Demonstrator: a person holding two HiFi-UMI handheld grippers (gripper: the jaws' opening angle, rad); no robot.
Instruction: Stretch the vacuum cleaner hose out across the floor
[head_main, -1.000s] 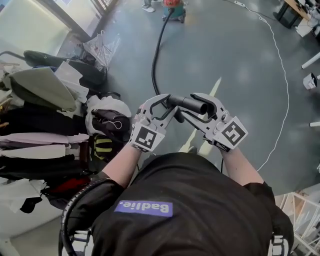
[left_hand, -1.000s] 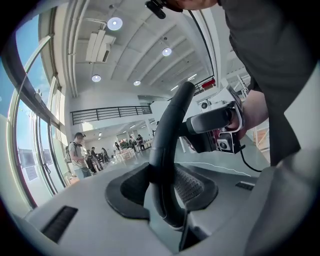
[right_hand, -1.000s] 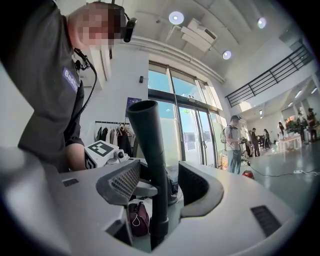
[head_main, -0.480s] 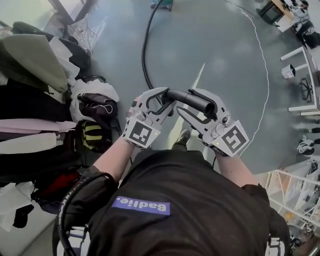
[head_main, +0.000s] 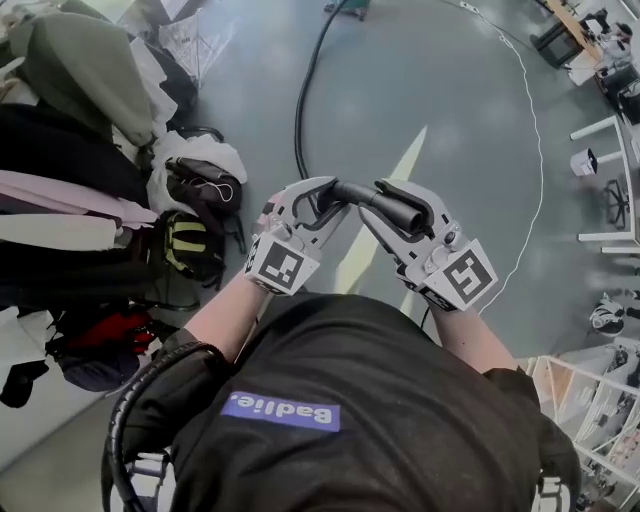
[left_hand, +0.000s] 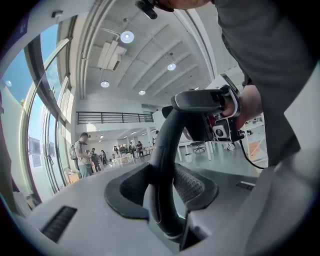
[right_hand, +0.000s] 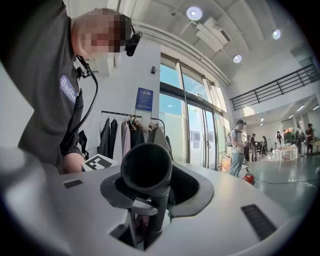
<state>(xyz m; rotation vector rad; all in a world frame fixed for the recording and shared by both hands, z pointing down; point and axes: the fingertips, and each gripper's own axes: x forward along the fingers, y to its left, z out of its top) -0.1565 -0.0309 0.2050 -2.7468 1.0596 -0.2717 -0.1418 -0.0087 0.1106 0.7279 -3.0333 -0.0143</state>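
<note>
Here, clothes (head_main: 60, 190) are heaped along the left edge. At frame centre the left gripper (head_main: 322, 197) clamps the hose (head_main: 299, 110) (it runs up the floor (head_main: 450, 120) toward the top edge); the right gripper (head_main: 378, 203), its jaws having just been closing, pinches the hose's open end.

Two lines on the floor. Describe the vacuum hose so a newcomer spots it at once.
Start at the grey floor right of the clothes pile. The hose is the thick black line running away from the person; the cable beside it is thin, white and widely curved.
</note>
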